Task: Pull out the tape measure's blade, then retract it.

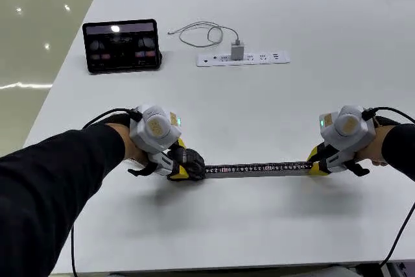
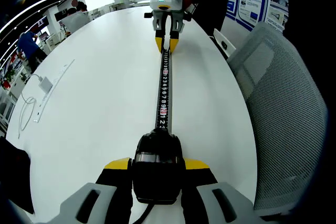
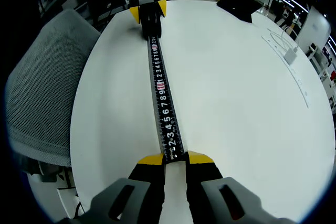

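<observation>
Tape measure blade (image 1: 259, 168) is drawn out and runs straight from one gripper to the other, low over the white table (image 1: 259, 108) that spreads well beyond both. Whether it rests on the surface or hangs just above it cannot be told. The black case (image 2: 157, 166) sits clamped between the yellow-tipped jaws of the left gripper (image 1: 181, 160). The right gripper (image 3: 175, 159) is closed on the blade's free end, with the lowest numbers lying just ahead of its tips.

The pull looks done and the retraction is not yet begun. The main risk is probably the right jaws letting go at once. The spring would then whip the blade back and slam its end into the case, perhaps twisting the case in the left gripper's hold. Moving the right gripper off the blade's line could buckle the thin strip. A slack left grip might let the case slide toward the right gripper.
</observation>
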